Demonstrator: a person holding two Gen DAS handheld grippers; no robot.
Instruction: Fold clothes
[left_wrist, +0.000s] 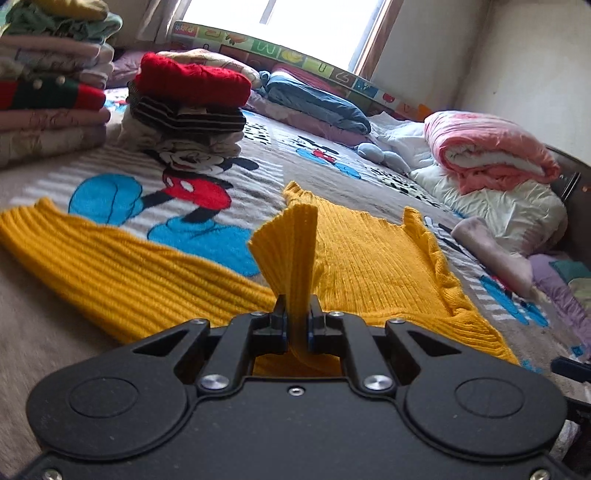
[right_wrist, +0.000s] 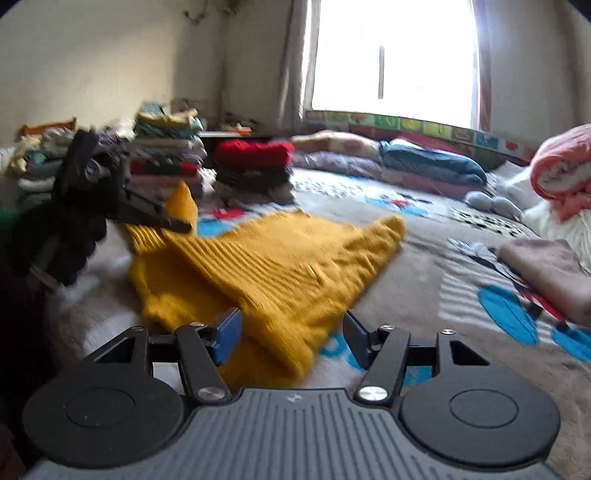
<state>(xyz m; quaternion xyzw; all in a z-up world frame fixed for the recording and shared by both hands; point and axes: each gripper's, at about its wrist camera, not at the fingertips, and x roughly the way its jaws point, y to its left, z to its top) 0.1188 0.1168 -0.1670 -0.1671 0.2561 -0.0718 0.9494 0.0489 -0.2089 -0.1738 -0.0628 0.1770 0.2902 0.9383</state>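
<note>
Mustard-yellow ribbed knit: a sweater (left_wrist: 369, 258) lies spread on the bed (left_wrist: 55, 325), over a grey blanket printed with a cartoon mouse (left_wrist: 192, 184). The left gripper (left_wrist: 297, 314) is clamped tight on a bunched fold of the sweater, which stands up in a fan above its fingers; in the right wrist view this gripper (right_wrist: 184, 224) shows at the left, with the pinched corner rising to a peak above the rest of the garment (right_wrist: 266, 266). One sleeve (left_wrist: 92, 258) trails away to the left across the blanket.

The right gripper (right_wrist: 291, 339) hovers with its jaws partly apart, blue pads (right_wrist: 227, 339) showing, and nothing between them; the near edge of the sweater lies just beyond and below its fingers.

Behind the sweater stands a stack of folded clothes topped by a red knit (left_wrist: 192, 83), with a taller stack (left_wrist: 51, 92) to its left. A rolled pink quilt (left_wrist: 487, 147) sits on white bedding at the right, below a bright window (left_wrist: 288, 26).
</note>
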